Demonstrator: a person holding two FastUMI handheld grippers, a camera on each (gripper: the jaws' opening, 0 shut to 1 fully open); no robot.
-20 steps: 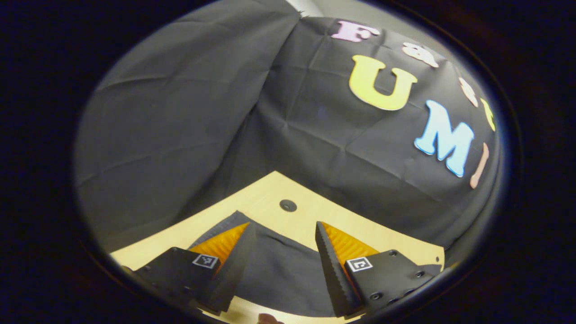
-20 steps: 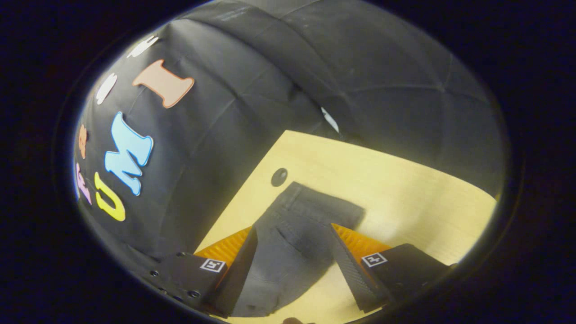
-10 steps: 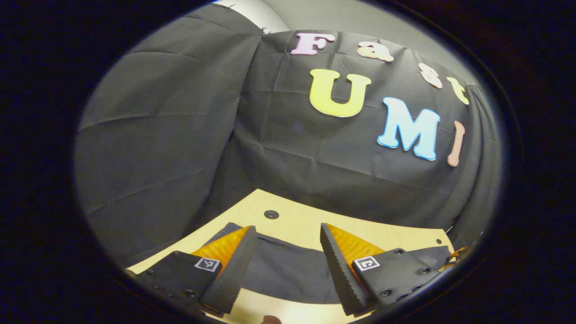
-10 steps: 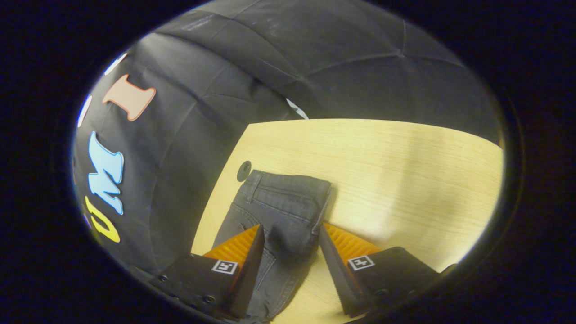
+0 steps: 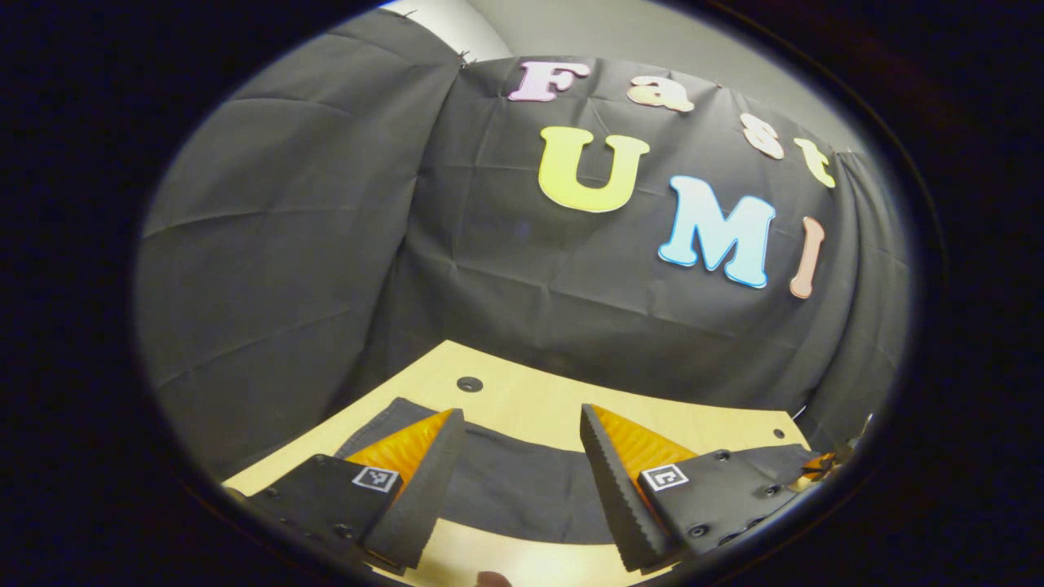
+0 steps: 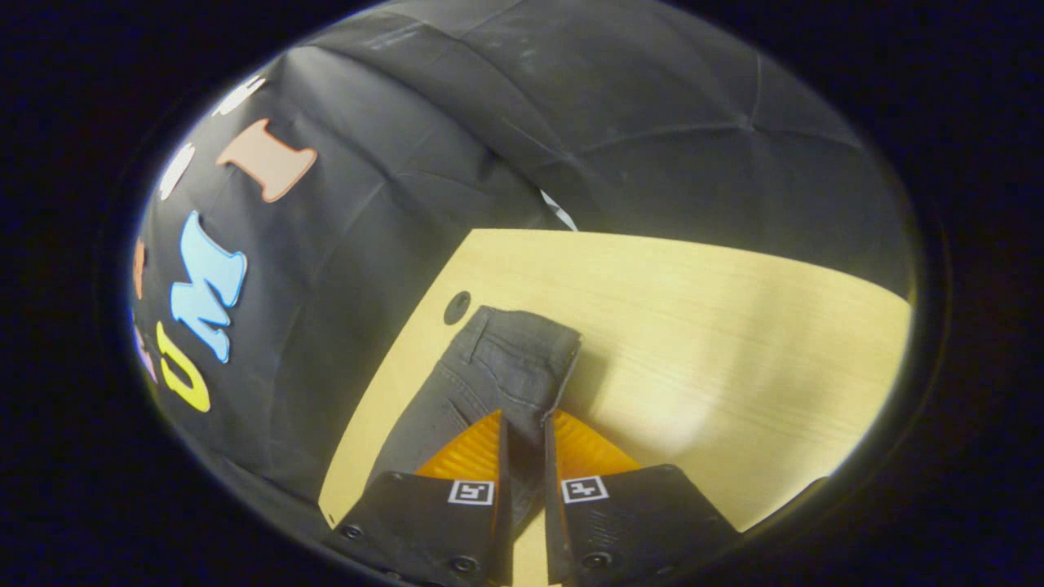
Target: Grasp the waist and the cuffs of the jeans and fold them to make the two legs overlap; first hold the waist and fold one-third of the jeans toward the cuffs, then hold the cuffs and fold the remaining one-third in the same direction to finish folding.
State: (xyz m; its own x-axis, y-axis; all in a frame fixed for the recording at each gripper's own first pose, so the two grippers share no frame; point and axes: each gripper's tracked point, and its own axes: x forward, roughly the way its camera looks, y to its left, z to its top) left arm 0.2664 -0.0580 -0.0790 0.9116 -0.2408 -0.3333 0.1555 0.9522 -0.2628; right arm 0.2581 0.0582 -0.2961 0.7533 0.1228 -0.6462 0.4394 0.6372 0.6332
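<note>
Dark grey jeans [image 6: 497,367] lie on the wooden table [image 6: 718,326], waistband end toward the far corner, the legs laid one over the other as far as I can tell. My right gripper [image 6: 524,417] is shut on the jeans' near edge just below the waistband, with fabric pinched between both fingers. In the left gripper view another stretch of the jeans [image 5: 522,489] lies flat on the table [image 5: 538,403]. My left gripper [image 5: 519,410] stands open over it, one finger on each side, gripping nothing.
A small round hole [image 6: 457,307] sits in the table by the waistband; a similar hole [image 5: 469,383] lies past the left gripper. Black cloth walls close off the table's far edges. Bare wood stretches right of the jeans.
My right gripper's fingers have gone from wide open around the jeans to shut on the fabric below the waistband. The left gripper has stayed open, shifting only slightly.
</note>
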